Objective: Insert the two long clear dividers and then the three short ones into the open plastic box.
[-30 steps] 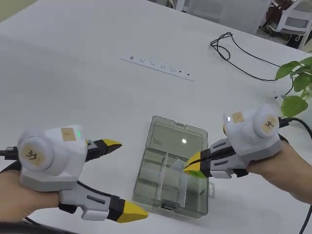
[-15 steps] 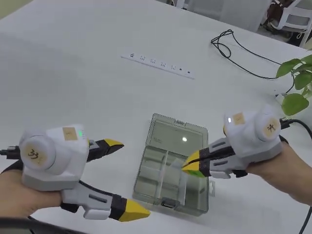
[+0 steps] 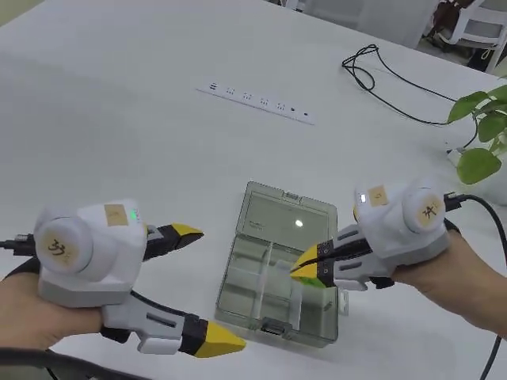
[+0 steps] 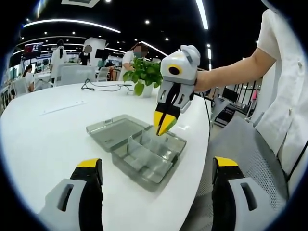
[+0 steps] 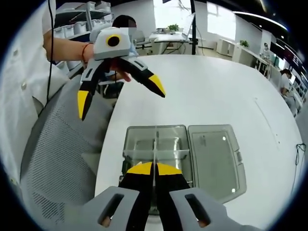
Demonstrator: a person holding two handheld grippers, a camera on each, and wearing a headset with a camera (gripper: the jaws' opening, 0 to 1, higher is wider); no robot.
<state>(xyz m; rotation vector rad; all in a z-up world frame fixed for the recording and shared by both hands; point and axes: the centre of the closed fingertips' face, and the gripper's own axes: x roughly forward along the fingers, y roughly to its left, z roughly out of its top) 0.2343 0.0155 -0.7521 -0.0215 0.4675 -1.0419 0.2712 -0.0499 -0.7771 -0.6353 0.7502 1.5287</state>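
Ok, left gripper (image 3: pixel 206 286) sits just off the near-left side of the plastic box (image 3: pixel 230 277), jaws spread wide, holding nothing. Right gripper (image 3: pixel 305 267) hangs over the box's right half, jaws pinched on a clear divider (image 5: pixel 155 140) that points down into the tray; can't tell if it's seated. Some clear partitions stand inside the box, count unclear. Lid (image 3: pixel 289 222) lies flat open on the box's far side. Beyond the box: white power strip (image 3: pixel 257 103), black cable (image 3: pixel 380 79), plant (image 3: pixel 479 134).
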